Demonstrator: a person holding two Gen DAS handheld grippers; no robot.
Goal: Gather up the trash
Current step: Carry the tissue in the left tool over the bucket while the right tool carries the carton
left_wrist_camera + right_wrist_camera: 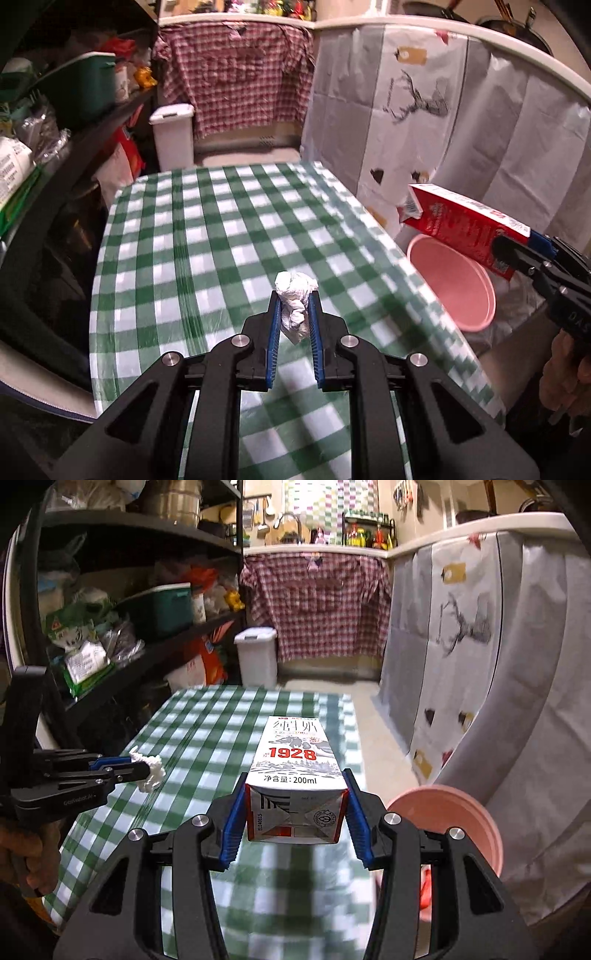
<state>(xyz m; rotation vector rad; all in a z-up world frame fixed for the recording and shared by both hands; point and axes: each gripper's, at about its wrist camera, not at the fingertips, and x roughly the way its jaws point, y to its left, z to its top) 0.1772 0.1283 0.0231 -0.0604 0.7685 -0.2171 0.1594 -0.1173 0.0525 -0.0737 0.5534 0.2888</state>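
A home kitchen: hanging utensils (264, 515), sauce bottles (364, 535) on the counter (461, 530), stocked shelves (147, 602), checked tablecloth (207, 731).

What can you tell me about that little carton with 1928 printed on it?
The milk carton is a small paper box, white and grey with a red "1928" and red sides, marked 200ml. It looks intact, its folded end facing the camera. It is held lengthwise in the air above the checked tablecloth, gripped on both sides by the right claw.
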